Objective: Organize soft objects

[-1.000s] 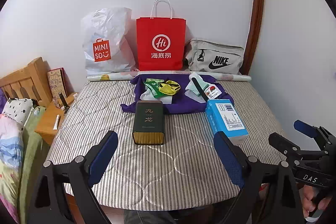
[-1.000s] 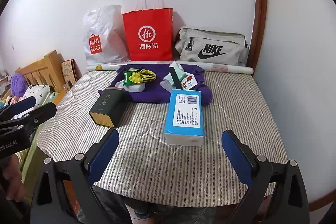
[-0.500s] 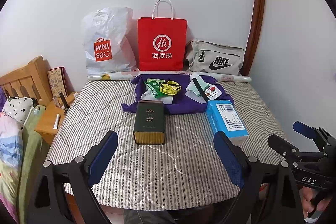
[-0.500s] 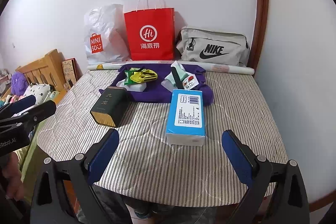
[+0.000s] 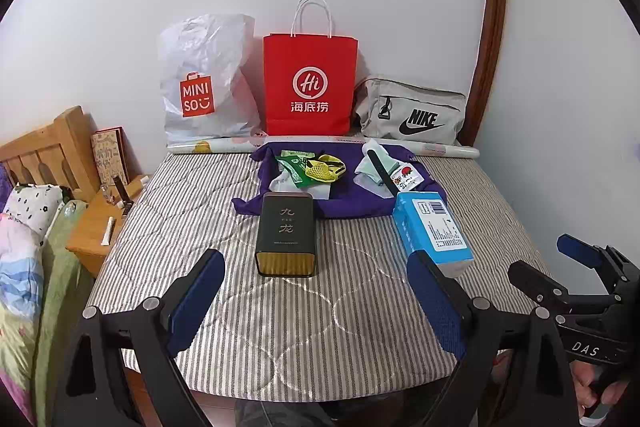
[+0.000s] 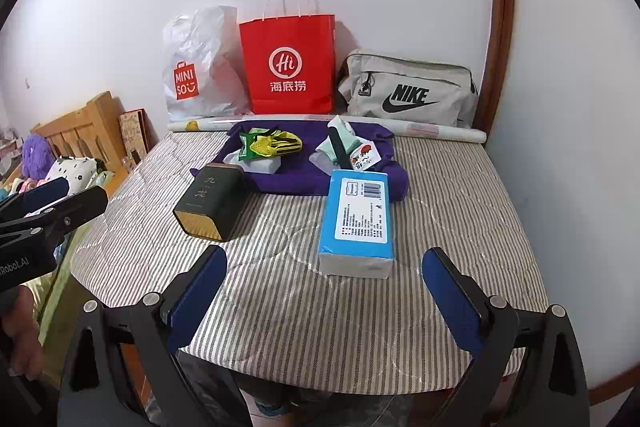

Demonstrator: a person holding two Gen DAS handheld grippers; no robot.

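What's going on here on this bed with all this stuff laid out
A person holds a two-finger gripper in each hand above the near edge of a striped mattress. The left gripper and right gripper are both open and hold nothing. Ahead lie a dark tin, a blue box and a purple cloth with small soft items piled on it. Three bags stand against the wall. Nothing has been picked up yet.

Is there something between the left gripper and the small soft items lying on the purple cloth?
Yes. The dark tin lies on the mattress directly between the open left gripper and the soft items on the purple cloth.
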